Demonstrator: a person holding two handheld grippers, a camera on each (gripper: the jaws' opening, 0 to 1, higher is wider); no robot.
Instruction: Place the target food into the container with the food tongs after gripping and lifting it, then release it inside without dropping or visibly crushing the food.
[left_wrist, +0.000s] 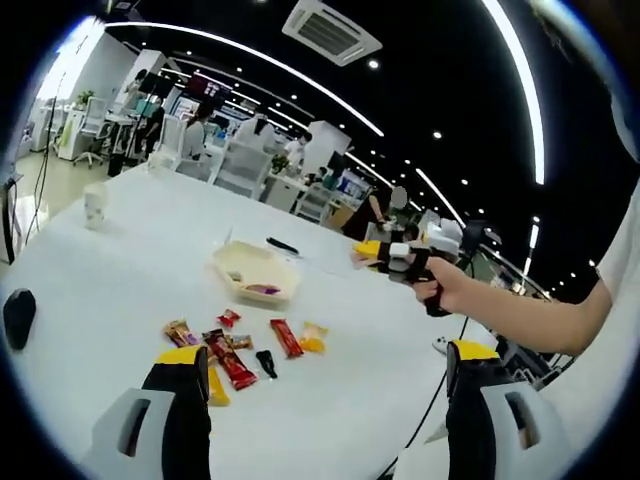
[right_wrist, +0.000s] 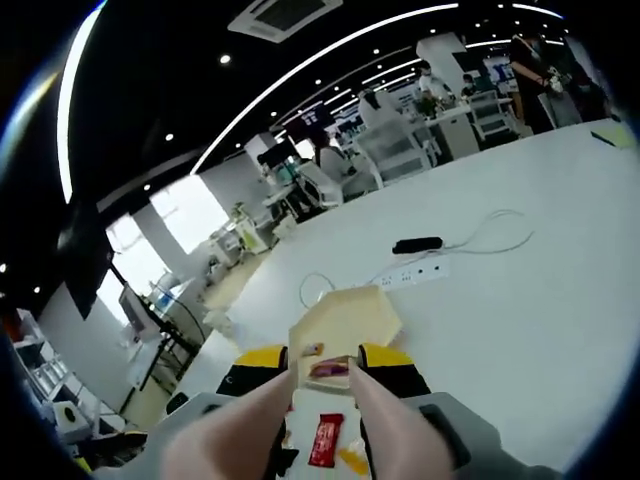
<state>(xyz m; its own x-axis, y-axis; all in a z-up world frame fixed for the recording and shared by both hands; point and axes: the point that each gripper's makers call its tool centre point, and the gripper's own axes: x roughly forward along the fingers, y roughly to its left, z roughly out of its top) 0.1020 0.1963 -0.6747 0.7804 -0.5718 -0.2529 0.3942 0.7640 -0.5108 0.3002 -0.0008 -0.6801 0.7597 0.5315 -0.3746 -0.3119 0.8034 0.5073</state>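
Container, seemingly between tongs.

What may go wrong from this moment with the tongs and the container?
1. The food tongs have their tips at the near rim of the shallow container; food released here may land on the rim or the table.
2. In the left gripper view the right gripper hangs well above the table; a drop from there may bounce out.

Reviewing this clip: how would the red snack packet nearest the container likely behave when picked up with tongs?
The red snack packet lies flat and thin on the table, so probably light. Its glossy wrapper could slip. It looks elongated, so it may sag if gripped at one end.
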